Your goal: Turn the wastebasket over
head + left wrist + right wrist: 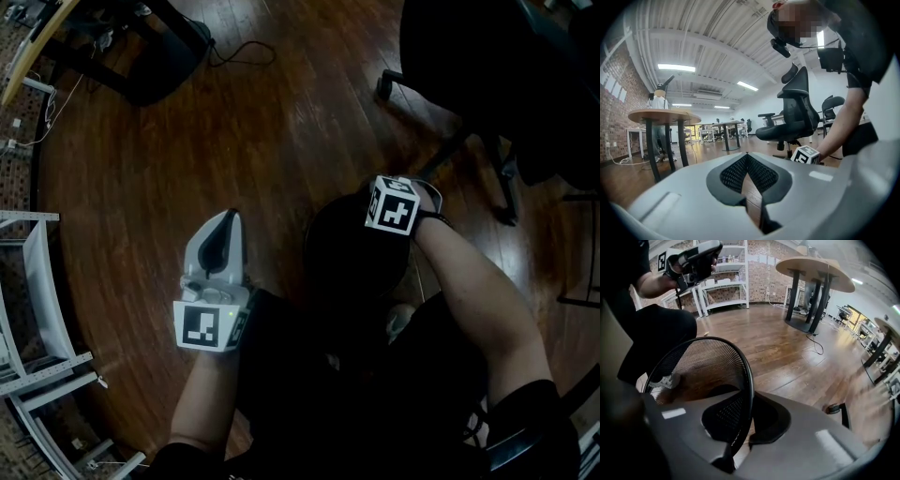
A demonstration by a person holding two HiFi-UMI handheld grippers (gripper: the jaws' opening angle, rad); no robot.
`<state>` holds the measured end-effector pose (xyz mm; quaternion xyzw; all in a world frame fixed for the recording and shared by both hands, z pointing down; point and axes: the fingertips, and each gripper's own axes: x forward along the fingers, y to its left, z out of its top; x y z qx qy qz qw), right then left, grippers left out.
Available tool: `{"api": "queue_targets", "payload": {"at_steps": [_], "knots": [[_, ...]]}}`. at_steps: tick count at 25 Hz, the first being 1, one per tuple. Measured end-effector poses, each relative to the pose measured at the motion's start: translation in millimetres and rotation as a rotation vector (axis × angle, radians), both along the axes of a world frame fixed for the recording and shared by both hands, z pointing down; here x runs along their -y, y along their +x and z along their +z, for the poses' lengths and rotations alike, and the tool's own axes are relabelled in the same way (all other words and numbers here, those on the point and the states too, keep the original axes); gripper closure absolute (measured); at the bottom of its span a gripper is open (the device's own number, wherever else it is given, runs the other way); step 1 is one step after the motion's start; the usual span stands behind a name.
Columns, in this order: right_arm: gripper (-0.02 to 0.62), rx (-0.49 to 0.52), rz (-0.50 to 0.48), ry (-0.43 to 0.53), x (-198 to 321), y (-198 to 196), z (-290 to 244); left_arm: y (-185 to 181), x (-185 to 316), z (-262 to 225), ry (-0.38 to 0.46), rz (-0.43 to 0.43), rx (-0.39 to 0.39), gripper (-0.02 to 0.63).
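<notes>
Right gripper [749, 404] is clamped on the rim of the wastebasket [701, 369]. The mesh body is seen at centre-left of the right gripper view, up-left of the pads. Left gripper [223, 236] is closed on nothing, left of the basket and apart from it. The right is judged nearer for the flip.

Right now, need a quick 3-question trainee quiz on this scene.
1. True or false: the right gripper is shut on the rim of the basket.
2. The left gripper holds: A) the basket B) a cable C) nothing.
3. Fill in: the basket's wall is black ___.
Key: 1 true; 2 C; 3 mesh.
</notes>
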<state>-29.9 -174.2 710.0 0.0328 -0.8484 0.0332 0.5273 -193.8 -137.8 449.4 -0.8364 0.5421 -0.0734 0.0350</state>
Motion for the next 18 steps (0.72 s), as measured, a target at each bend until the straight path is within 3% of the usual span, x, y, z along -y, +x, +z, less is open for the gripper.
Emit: {"api": "queue_targets", "payload": {"at_steps": [12,18], "knots": [[0.586,0.003,-0.054,-0.015,-13,-9,-11,7,-5,2,-0.004,-0.006,-0.007,0.606],[0.587,0.045,-0.089,0.075,-10,-16,-36,8,-8,3,0.006,-0.013,-0.002,0.606]]}}
